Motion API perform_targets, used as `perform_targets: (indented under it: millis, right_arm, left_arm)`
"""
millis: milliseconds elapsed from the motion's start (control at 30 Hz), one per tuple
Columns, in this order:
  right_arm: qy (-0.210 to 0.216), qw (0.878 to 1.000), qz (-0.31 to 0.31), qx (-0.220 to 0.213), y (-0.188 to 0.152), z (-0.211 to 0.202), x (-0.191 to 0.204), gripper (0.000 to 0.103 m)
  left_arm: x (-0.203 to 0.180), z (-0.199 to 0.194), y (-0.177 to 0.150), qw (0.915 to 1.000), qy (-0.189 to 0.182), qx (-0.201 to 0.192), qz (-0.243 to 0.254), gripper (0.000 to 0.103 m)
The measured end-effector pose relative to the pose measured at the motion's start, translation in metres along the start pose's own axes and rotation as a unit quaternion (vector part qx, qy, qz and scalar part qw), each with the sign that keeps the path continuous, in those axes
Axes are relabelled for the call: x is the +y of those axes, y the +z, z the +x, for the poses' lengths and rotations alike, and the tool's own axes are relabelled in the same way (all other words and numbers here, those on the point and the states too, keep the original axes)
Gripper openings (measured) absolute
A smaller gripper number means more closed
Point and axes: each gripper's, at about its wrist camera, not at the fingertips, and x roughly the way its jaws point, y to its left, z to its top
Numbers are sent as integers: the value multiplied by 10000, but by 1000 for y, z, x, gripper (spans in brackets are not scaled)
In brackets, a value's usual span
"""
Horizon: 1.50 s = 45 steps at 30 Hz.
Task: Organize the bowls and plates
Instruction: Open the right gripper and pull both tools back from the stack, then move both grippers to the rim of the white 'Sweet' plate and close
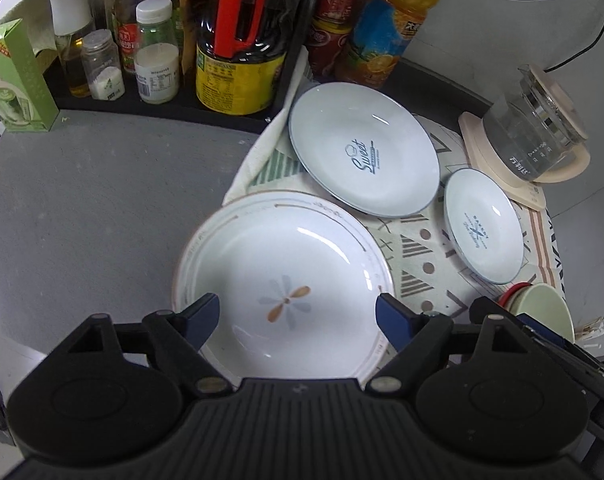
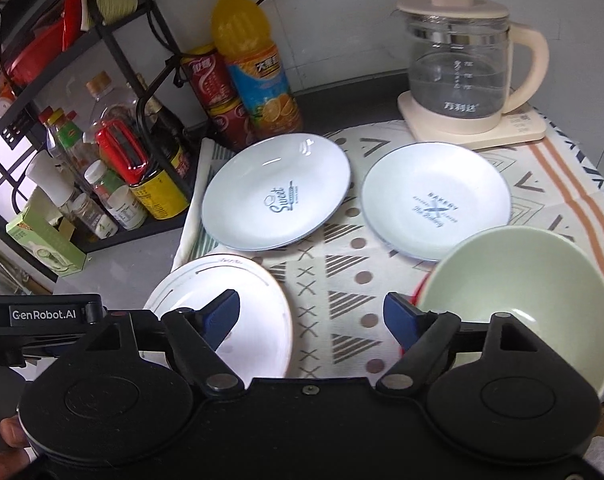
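Left tool: blue-padded fingers spread wide, holding nothing, poised over the round white ceramic plate with a flower motif and thin brown rim line; contact with the plate cannot be told. That plate sits partly on the grey worktop, partly on the edge of the patterned cloth mat. Right tool: fingers likewise wide apart, nothing between them, above the mat between the flower plate and a pale green bowl. The right finger lies just beside the bowl's near rim; touching or not cannot be told. A red edge shows under the bowl. Further back on the mat: a pale blue-rimmed plate printed "Sweet" and, just beside it, a smaller blue-rimmed plate printed "Bakery", apart from each other. A glass kettle with cream lid and base stands behind the Bakery plate. An orange juice bottle and red cans stand behind the Sweet plate, beside a black rack of condiment bottles.
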Motion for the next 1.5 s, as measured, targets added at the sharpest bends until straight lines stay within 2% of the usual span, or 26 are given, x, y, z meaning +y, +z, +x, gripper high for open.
perform_targets:
  millis: [233,367,667,900,1000,1100,1167,1300,1367,1467,1500]
  right_arm:
    - [-151,9998,114,41,-3,18,20,82]
    - [-223,9995,219,15,-3,26,28,83]
    - [-434,9973,566,-164,-2,43,31,83]
    - [-467,9931,1021,-327,5,63,27,69]
    - [-447,9914,1193,-306,8,74,24,63]
    - [-457,9898,1309,-341,11,82,21,62]
    - [-506,9888,1361,-335,13,88,20,62]
    - [-496,9868,1502,-352,17,99,18,61]
    - [-487,9855,1587,-363,19,105,16,60]
    - [-492,9825,1764,-336,23,116,13,54]
    - [-477,9813,1840,-315,24,120,11,53]
  left_arm:
    - [15,7,15,9998,-73,41,192,84]
    - [19,11,25,9993,-44,-74,376,84]
    - [18,24,41,9963,-423,-350,661,83]
    - [11,51,52,9917,-550,-694,929,80]
    - [9,65,59,9914,-589,-645,972,77]
    - [9,78,67,9917,-644,-636,915,72]
    - [7,85,72,9915,-689,-615,911,65]
    - [5,94,80,9912,-869,-573,824,59]
    - [3,100,85,9919,-867,-522,768,52]
    - [3,111,91,9934,-886,-396,608,42]
    - [3,114,92,9937,-886,-371,579,41]
